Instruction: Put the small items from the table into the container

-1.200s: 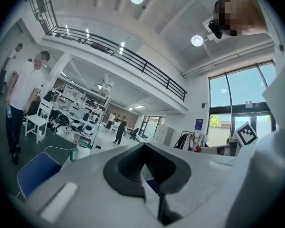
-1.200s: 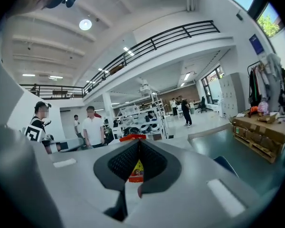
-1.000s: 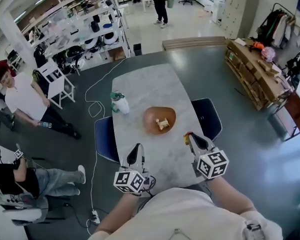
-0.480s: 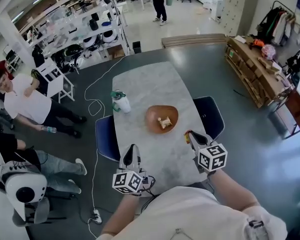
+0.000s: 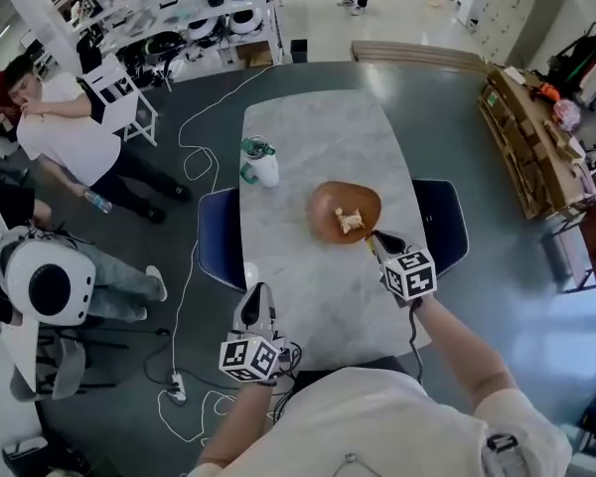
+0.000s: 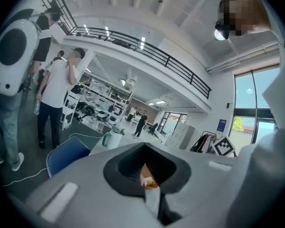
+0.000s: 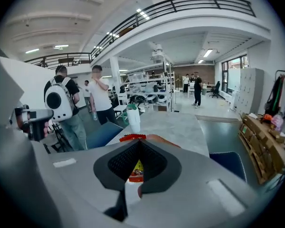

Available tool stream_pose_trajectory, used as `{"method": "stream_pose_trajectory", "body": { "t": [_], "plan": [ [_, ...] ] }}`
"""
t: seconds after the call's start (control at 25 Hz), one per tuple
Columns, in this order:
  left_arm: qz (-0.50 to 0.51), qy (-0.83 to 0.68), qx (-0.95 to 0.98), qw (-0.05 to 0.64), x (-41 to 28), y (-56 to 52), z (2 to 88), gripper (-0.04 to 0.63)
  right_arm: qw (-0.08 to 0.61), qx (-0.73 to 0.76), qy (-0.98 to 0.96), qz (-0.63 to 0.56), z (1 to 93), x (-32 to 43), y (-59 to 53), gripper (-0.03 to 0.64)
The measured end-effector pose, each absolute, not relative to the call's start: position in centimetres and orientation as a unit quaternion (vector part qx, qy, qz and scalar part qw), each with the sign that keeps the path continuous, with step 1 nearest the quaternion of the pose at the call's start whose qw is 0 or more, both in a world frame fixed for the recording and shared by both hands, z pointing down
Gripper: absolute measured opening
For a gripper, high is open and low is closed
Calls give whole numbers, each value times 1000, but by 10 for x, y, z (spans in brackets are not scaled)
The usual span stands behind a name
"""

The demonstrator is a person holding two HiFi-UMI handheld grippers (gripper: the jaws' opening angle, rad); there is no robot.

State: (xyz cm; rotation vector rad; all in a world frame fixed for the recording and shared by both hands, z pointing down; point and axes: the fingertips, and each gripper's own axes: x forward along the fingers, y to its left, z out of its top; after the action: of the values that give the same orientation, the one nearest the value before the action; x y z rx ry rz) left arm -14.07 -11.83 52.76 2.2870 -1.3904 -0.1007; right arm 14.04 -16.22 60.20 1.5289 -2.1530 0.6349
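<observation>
An orange-brown bowl (image 5: 345, 207) sits on the marble table (image 5: 308, 127) with a pale small item (image 5: 350, 222) inside it. My right gripper (image 5: 373, 238) hangs just at the bowl's near rim. It is shut on a small red and yellow packet (image 7: 136, 171), whose red top edge sticks out past the jaws. My left gripper (image 5: 255, 301) is over the table's near left part, well short of the bowl, jaws together with nothing in them. In the left gripper view the bowl (image 6: 149, 183) shows through the slit between the jaws.
A white bottle with a green cap (image 5: 262, 163) stands on the table's left side. Blue chairs (image 5: 219, 238) (image 5: 447, 222) flank the table. People stand at the left (image 5: 74, 137). A white cable (image 5: 184, 296) runs over the floor and wooden pallets (image 5: 531, 137) lie at the right.
My right gripper has carried the packet forward and down, from the table's right edge to the bowl's near rim. The left gripper has shifted slightly forward. The head view has swung.
</observation>
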Motion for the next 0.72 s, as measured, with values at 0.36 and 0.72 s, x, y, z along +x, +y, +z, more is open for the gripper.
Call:
{"method": "stream_pose_trajectory", "body": {
  "t": [0.36,0.72],
  "plan": [
    [-4,-582,766,273,-214,-103,575,5,323,499,-753,282,724,133,-288,31],
    [17,-653,699,291,-279,-73,605,5,411,483,-679,370,842,154,-369,31]
  ]
}}
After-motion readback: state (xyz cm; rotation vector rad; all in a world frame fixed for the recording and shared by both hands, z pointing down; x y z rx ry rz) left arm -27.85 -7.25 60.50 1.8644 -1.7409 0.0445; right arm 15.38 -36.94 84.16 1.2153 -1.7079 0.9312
